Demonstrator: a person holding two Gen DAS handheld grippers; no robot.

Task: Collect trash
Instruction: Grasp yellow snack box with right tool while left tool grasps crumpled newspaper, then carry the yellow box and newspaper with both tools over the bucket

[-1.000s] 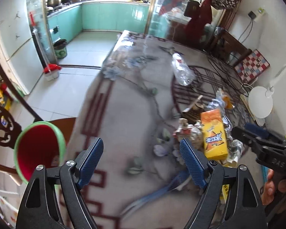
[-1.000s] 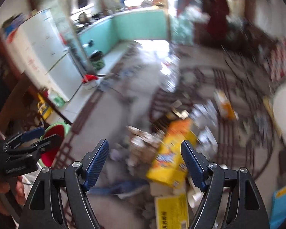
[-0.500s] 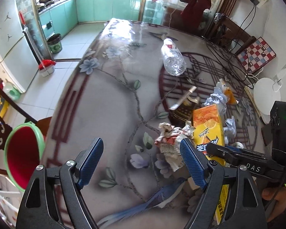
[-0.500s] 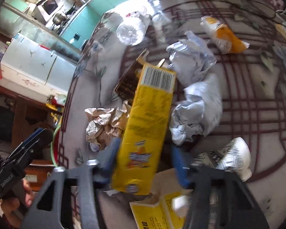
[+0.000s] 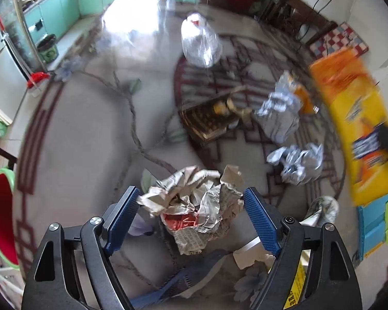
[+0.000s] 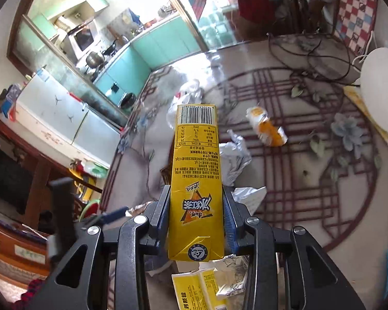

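A: Right gripper?
B: Clamped on the yellow drink carton, jaws having just been closing, pads pressed on its two narrow sides. Held lifted off the table, long axis straight ahead along the fingers, barcode end farthest out, folded base nearest the camera.

A: Room around it?
B: Bare patterned table ahead to the right of the fingers, out to an orange wrapper. Crumpled silver foil just right of the carton's far half. Table edge off to the left, with floor and kitchen beyond.

A: Left gripper?
B: Wide, blue pads on either side of the crumpled newspaper wad, the left pad close by the paper's edge, the right one about at its fringe; contact too close to call, no squeeze seen. Pointed steeply down at the table.

A: Around it?
B: Open table to the left, running to its rim, with a red bin with a green rim below that edge. Ahead, a dark flat box, and farther out a clear plastic bottle. To the right, more foil balls and the lifted carton, blurred.
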